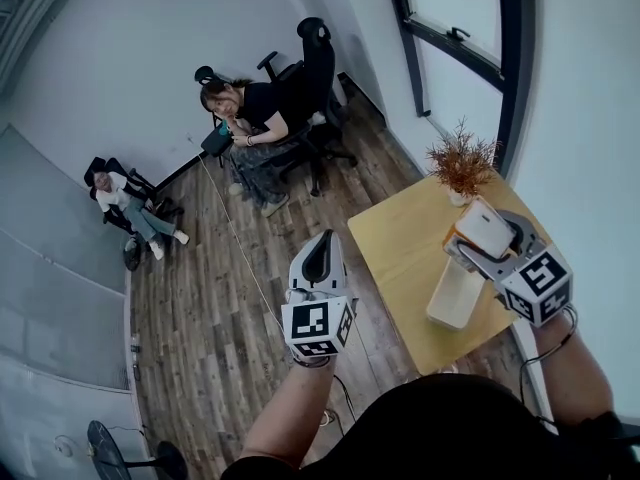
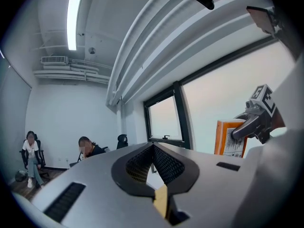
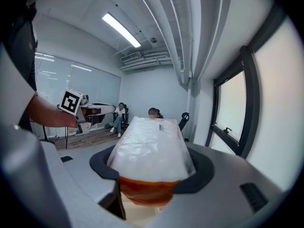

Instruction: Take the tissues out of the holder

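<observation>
My right gripper (image 1: pixel 481 236) is shut on a tissue pack (image 1: pixel 484 224) in clear wrap with an orange end, held in the air above the table's right side. In the right gripper view the tissue pack (image 3: pixel 149 148) fills the space between the jaws of that gripper (image 3: pixel 151 166). A cream tissue holder (image 1: pixel 455 296) stands on the wooden table (image 1: pixel 395 236), below and left of the pack. My left gripper (image 1: pixel 320 255) hangs over the floor left of the table, jaws together and holding nothing. The left gripper view shows its pads (image 2: pixel 142 165) meeting, with the orange pack (image 2: pixel 227 137) at the right.
A dried plant in a white pot (image 1: pixel 461 163) stands at the table's far edge by the window. Two people sit on chairs on the wooden floor, one (image 1: pixel 250 118) by a black office chair (image 1: pixel 316 63), one (image 1: pixel 126 204) against the left wall.
</observation>
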Motion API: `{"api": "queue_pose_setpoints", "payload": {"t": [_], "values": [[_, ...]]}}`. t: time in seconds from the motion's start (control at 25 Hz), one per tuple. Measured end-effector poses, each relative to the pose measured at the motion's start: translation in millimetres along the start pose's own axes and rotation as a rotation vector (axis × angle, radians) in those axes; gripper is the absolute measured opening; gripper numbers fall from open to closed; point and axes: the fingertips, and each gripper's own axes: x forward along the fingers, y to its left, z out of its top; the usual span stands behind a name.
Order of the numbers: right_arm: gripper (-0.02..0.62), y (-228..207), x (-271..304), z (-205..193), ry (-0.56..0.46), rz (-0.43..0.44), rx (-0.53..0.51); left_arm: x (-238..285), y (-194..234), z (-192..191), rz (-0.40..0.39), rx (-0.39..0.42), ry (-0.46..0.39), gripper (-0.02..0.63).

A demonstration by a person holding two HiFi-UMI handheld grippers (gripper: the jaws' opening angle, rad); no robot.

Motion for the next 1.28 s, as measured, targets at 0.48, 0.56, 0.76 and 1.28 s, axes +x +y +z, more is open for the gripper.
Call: {"api": "queue_pose_setpoints", "payload": {"t": [0.48, 0.56, 0.76, 1.28], "values": [[0.282, 13.0, -12.0, 32.3, -0.051, -0.048, -0.021, -29.0, 32.4, 25.4, 0.041, 0.031, -0.045, 0.005], [0.282, 12.9, -11.8, 32.3, -0.052, -0.049, -0.029, -28.3, 32.5, 23.7, 0.041, 0.033, -0.043, 0.005], [0.282, 13.1, -11.2, 31.6, -0.052, -0.052, -0.034, -25.4, 32.2, 21.1, 0.044, 0.035, -0.049, 0.005], [0.282, 11.5, -11.9, 34.1, -0.061, -0.066, -0.039, -24.8, 29.4, 19.2, 0.029, 0.035, -0.048, 0.005]]}}
